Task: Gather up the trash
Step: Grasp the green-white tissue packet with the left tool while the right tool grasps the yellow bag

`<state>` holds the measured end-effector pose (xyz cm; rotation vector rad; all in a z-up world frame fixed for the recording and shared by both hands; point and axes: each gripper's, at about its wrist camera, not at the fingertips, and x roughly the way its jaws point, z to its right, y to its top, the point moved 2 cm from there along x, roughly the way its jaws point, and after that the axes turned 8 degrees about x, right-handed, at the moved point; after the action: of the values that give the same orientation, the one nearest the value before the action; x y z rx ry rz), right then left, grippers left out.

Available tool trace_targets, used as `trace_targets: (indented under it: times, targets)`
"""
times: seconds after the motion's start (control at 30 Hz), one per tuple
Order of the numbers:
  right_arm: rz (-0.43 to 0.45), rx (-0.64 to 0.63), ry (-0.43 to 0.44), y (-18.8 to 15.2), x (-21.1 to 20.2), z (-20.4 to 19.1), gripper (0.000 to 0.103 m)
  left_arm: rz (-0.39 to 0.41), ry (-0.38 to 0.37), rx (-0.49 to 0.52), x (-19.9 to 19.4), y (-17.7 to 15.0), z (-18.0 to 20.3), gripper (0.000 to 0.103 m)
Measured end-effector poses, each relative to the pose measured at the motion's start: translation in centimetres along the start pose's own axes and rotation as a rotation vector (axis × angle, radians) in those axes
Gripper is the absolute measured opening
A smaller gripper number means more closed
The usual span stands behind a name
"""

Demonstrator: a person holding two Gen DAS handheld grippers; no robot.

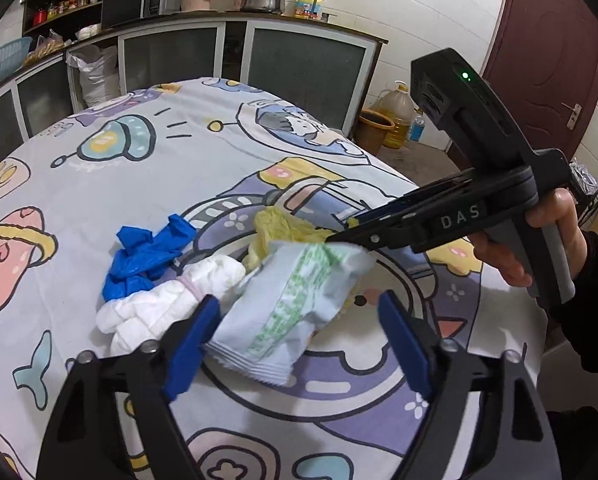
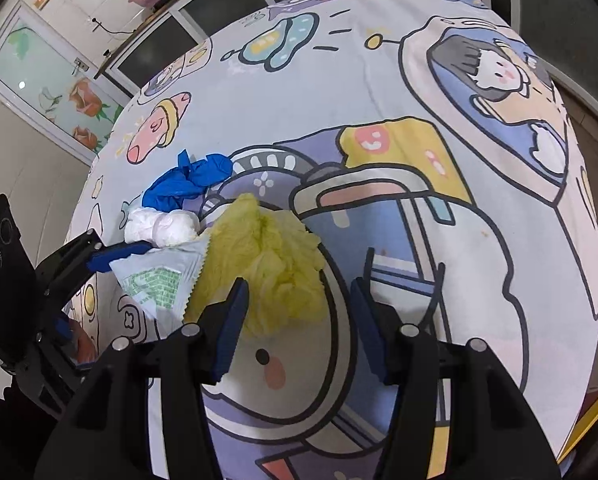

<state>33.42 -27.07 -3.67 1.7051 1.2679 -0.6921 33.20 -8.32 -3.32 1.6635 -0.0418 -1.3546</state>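
Note:
A heap of trash lies on the cartoon tablecloth: a pale blue wrapper with green print, a crumpled yellow tissue, a white wad and a blue glove. My left gripper is open, its fingers on either side of the wrapper's near end. My right gripper is open just short of the yellow tissue, with the wrapper to its left. In the left wrist view the right gripper points at the heap from the right.
Kitchen cabinets with a pot and bottles stand behind the table. A brown bucket and an oil jug sit on the floor by a red door. The tablecloth stretches beyond the heap.

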Motion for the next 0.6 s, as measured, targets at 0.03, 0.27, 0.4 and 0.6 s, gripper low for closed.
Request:
trace_targets:
  times: [0.03,0.27,0.4,0.6]
  targets:
    - [-0.001,-0.003,-0.005,0.0,0.1,-0.1,0.041,-0.006,0.005,0.006,0.2,0.0,0.1,0.067]
    - [-0.012,-0.022,-0.005,-0.4,0.3,-0.8,0.006,-0.027,0.049,0.039,0.9,-0.1,0.8,0.030]
    - [0.005,-0.012,0.003,-0.5,-0.6,-0.7,0.005,-0.018,0.040,0.013,0.1,0.0,0.5,0.015]
    - [0.032,-0.020,0.018,-1.3,-2.5,-1.4,0.004,0.032,0.038,-0.034,-2.8,-0.4,0.1,0.014]
